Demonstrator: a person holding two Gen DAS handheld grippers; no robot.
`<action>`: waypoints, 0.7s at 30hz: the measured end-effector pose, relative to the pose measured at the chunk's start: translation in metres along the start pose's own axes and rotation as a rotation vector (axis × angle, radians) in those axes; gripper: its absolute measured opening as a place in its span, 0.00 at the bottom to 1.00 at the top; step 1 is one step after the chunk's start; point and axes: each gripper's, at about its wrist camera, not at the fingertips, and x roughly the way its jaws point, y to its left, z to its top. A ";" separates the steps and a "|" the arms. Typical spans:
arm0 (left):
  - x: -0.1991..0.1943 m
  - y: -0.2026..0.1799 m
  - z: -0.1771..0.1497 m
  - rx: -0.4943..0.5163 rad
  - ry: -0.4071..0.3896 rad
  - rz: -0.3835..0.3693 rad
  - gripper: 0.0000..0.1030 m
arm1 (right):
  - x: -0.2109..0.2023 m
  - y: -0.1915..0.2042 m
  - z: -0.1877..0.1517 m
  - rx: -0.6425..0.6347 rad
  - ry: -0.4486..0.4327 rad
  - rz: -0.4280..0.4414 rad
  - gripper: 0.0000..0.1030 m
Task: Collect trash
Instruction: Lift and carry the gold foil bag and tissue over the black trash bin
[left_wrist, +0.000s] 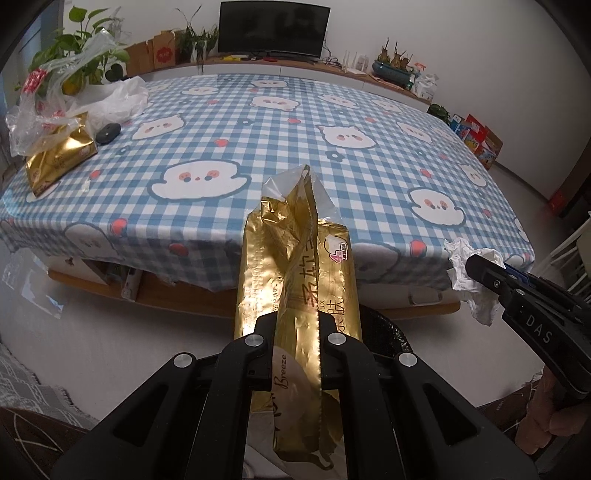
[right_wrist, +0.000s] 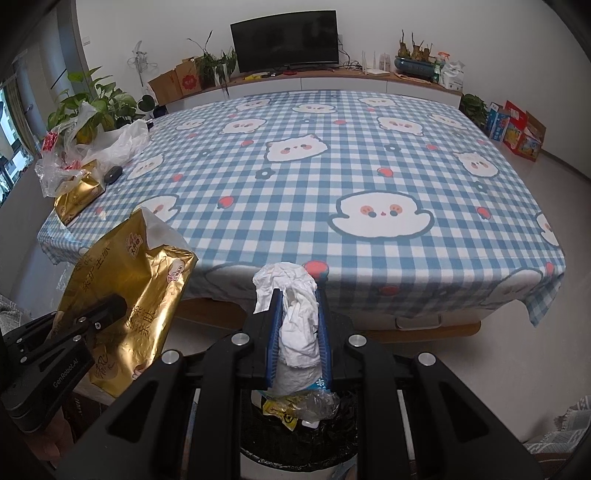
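Observation:
My left gripper (left_wrist: 295, 325) is shut on an empty gold tissue wrapper (left_wrist: 295, 266), which sticks up in front of the table edge. From the right wrist view that gold wrapper (right_wrist: 125, 288) and the left gripper (right_wrist: 107, 310) appear at the lower left. My right gripper (right_wrist: 297, 295) is shut on a crumpled white tissue (right_wrist: 295, 317); the same tissue (left_wrist: 472, 273) shows at the right of the left wrist view. Below the right gripper stands a bin with a black liner (right_wrist: 343, 435), holding a yellow wrapper and clear plastic (right_wrist: 295, 406).
A table with a blue checked cloth (right_wrist: 332, 166) fills the middle. On its left corner lie another gold tissue pack (right_wrist: 79, 197), clear plastic bags (right_wrist: 74, 147) and a dark oval object (right_wrist: 112, 173). A monitor (right_wrist: 284, 40), plants and boxes stand behind.

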 end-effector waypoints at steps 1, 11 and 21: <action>0.002 0.001 -0.004 -0.002 0.007 0.001 0.04 | 0.001 0.001 -0.006 0.002 0.002 0.002 0.16; 0.013 0.009 -0.040 -0.014 0.051 -0.003 0.04 | 0.018 0.015 -0.041 -0.033 0.036 -0.008 0.16; 0.037 0.020 -0.060 -0.012 0.079 0.017 0.04 | 0.041 0.031 -0.065 -0.061 0.072 0.007 0.16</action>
